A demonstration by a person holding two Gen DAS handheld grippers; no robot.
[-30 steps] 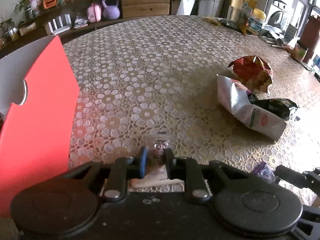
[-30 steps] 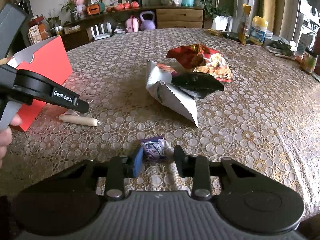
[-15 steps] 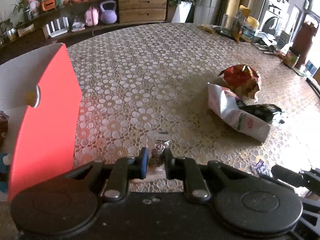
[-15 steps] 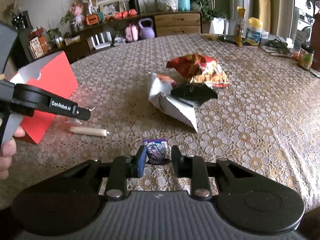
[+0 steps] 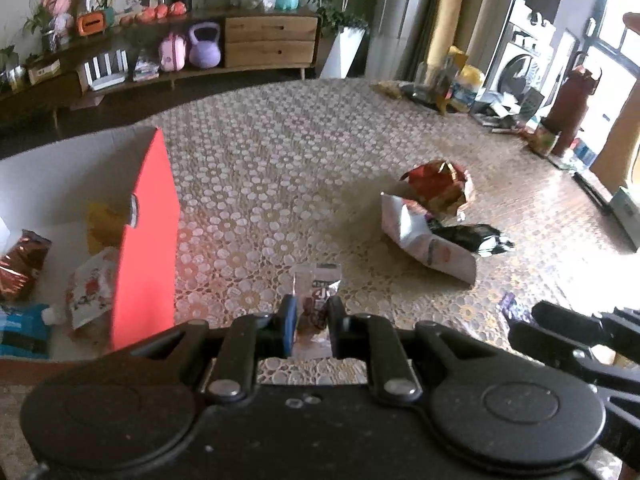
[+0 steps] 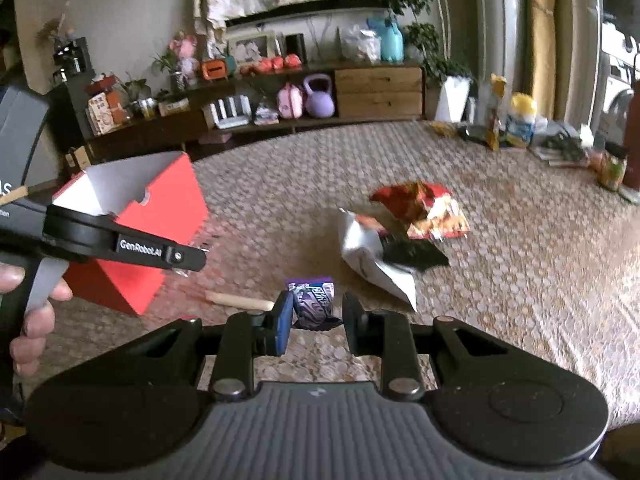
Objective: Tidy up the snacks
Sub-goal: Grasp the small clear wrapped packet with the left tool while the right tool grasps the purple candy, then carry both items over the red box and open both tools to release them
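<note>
My left gripper (image 5: 311, 316) is shut on a small clear-wrapped brown snack packet (image 5: 318, 294), held above the lace tablecloth. My right gripper (image 6: 316, 312) is shut on a purple candy packet (image 6: 311, 298), also lifted off the table. An open red box (image 5: 146, 240) with a white inside stands at the left; several snack packets (image 5: 90, 292) lie in it. In the right wrist view the left gripper (image 6: 188, 258) hangs in front of that red box (image 6: 160, 216). A cream stick-shaped snack (image 6: 240, 301) lies on the cloth below.
A pile of a white bag (image 5: 424, 236), a red bag (image 5: 440, 180) and a black packet (image 5: 472, 236) lies at centre right. Bottles and clutter (image 6: 520, 124) line the table's far right edge. A sideboard (image 5: 260, 44) stands behind the table (image 5: 280, 140).
Both grippers have risen off the table with their packets. The right gripper's jaws closed onto the purple candy. The red box's inside has come into the left wrist view.
</note>
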